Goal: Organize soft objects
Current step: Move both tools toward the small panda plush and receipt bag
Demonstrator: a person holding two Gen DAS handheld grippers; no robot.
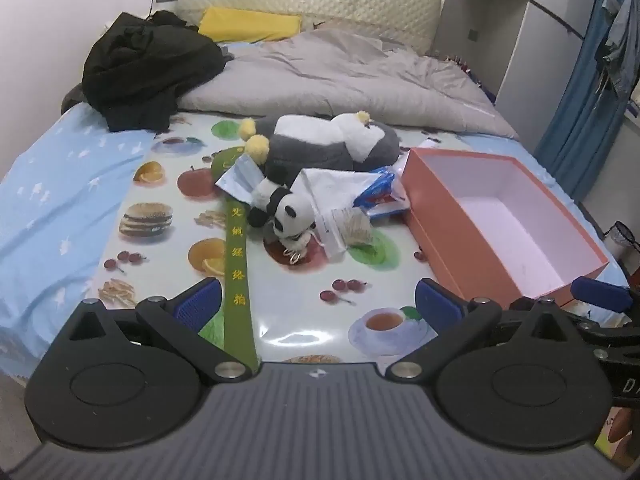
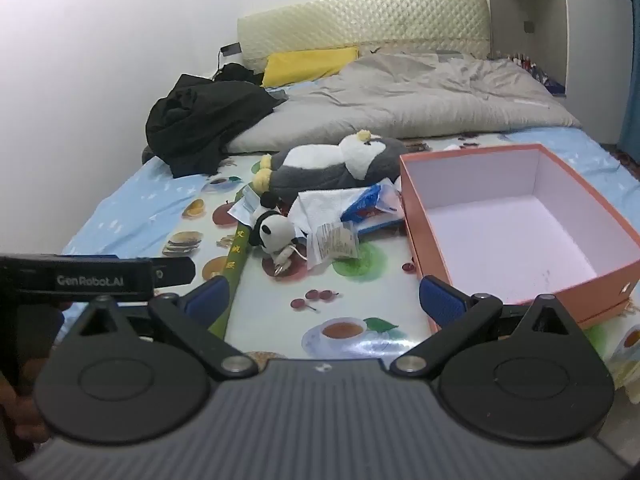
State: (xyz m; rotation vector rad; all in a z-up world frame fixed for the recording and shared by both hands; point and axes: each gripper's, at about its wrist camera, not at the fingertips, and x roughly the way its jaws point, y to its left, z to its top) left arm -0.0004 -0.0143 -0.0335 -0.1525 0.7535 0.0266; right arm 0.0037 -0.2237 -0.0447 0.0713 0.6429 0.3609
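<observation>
A big grey-and-white penguin plush [image 1: 324, 142] [image 2: 332, 164] lies on the food-print mat. In front of it lies a small panda plush [image 1: 280, 210] [image 2: 272, 230] with a keyring. A white cloth [image 1: 332, 184] [image 2: 324, 200], a clear packet [image 1: 352, 230] [image 2: 334, 240] and a blue-white wrapper [image 1: 380, 192] [image 2: 370, 200] lie beside them. An open empty orange box [image 1: 444, 216] [image 2: 424, 240] stands to the right. My left gripper [image 1: 318, 306] is open and empty, near the mat's front. My right gripper [image 2: 324, 298] is open and empty, beside the box's near corner.
A long green band with yellow characters [image 1: 236, 264] [image 2: 236, 264] runs down the mat. A black jacket [image 1: 148, 68] [image 2: 204, 116], a grey duvet [image 1: 340, 76] [image 2: 420, 104] and a yellow pillow [image 1: 248, 24] lie at the bed's far end.
</observation>
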